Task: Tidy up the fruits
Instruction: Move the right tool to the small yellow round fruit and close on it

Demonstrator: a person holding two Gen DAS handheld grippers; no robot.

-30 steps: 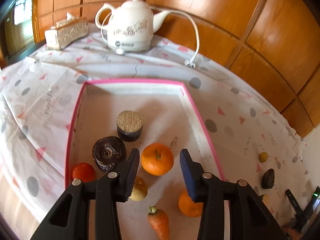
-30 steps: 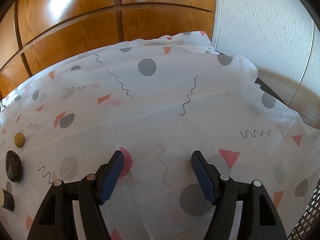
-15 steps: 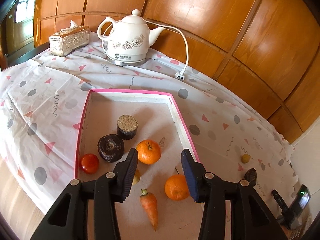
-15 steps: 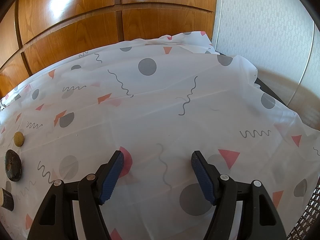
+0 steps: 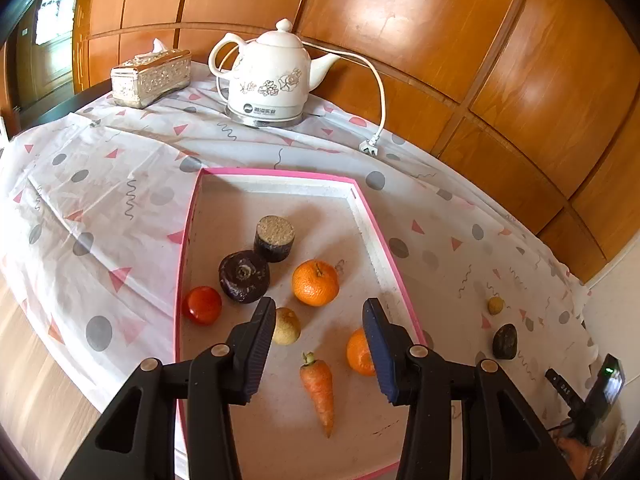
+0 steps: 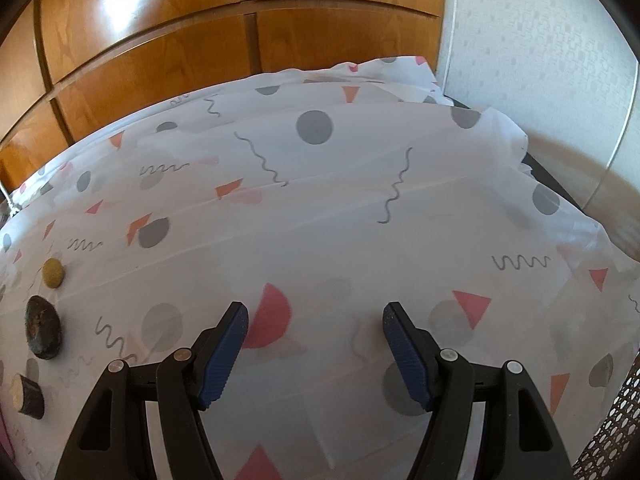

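- The left gripper (image 5: 320,344) has drawn back and up from the pink-rimmed tray (image 5: 182,264) over the last second: more of the tray floor and the tablecloth (image 5: 100,208) now shows, and the carrot (image 5: 320,388) lies in full view below the jaws.
- Its jaws stand partly open with nothing between them; the gap has not changed.
- In the tray lie two oranges, one near the middle (image 5: 316,283) and one by the right rim (image 5: 359,352), a red tomato (image 5: 203,305), a pale yellowish fruit (image 5: 286,326), a dark round fruit (image 5: 244,276) and a dark cut stub (image 5: 274,238).
- The retreat with empty jaws suggests a piece was just set down and the next one is due.
- Still outside on the cloth are a small yellow fruit (image 6: 53,273), a dark oval fruit (image 6: 43,333) and another cut stub (image 6: 27,395).
- The right gripper (image 6: 315,354) hangs unmoved over bare cloth, jaws wider apart and empty, with those pieces well to its left.
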